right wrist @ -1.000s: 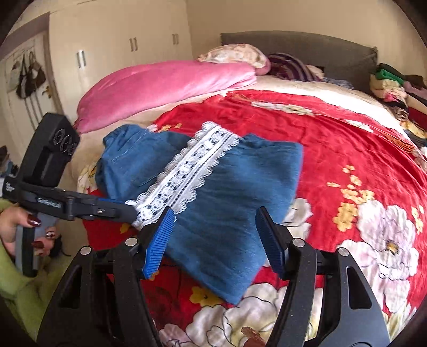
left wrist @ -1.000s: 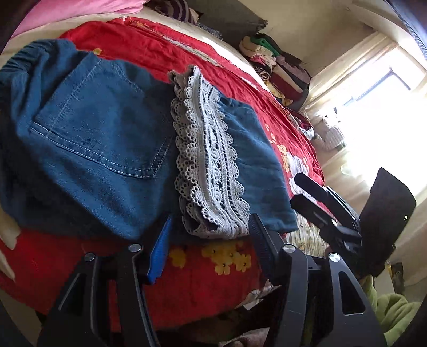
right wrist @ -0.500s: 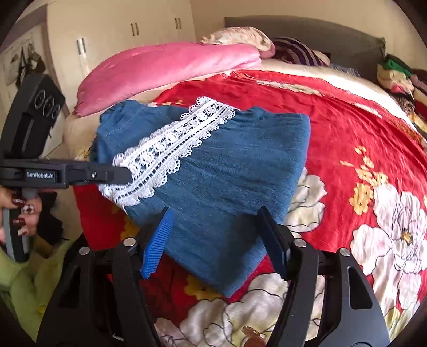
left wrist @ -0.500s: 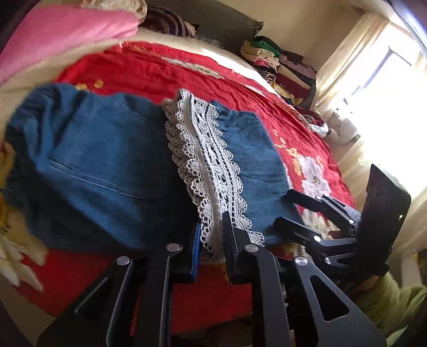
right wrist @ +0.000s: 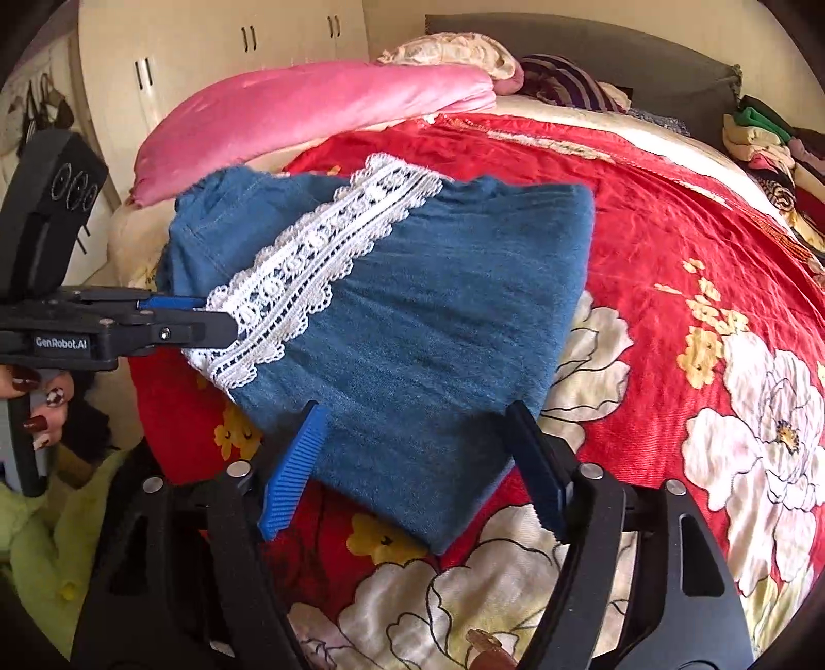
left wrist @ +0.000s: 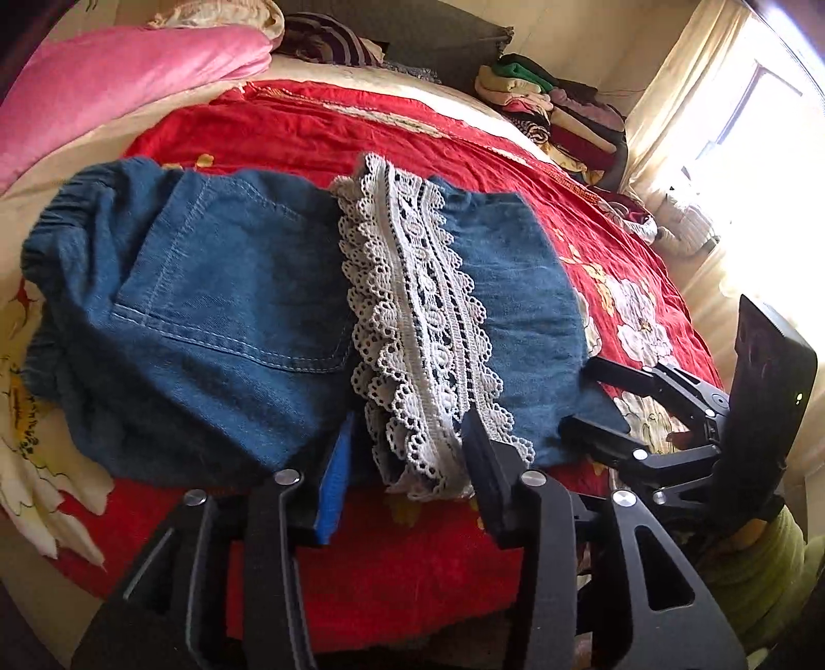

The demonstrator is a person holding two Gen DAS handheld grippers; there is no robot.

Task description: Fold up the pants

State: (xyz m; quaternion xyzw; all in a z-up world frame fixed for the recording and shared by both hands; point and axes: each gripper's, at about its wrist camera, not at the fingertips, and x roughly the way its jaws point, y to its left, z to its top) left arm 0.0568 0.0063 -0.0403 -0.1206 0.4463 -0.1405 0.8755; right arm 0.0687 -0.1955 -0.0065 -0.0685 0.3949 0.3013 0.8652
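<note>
Blue denim pants lie folded on the red floral bedspread, with a white lace trim running across the top layer. My left gripper is at the near end of the lace. Its jaws are opening, the lace tip lies loose between them, and the pads do not press it. My right gripper straddles the near folded corner of the denim. Its jaws are opening too, wide apart on either side of the cloth. In the left wrist view the right gripper sits at the pants' right edge.
A pink pillow lies at the head of the bed. Stacked folded clothes fill the far corner by the curtained window. White wardrobes stand behind. A hand with dark nails holds the left gripper.
The left jaws closed tight at the lace end half a second ago and have now spread apart again. The right jaws have widened a little around the denim corner.
</note>
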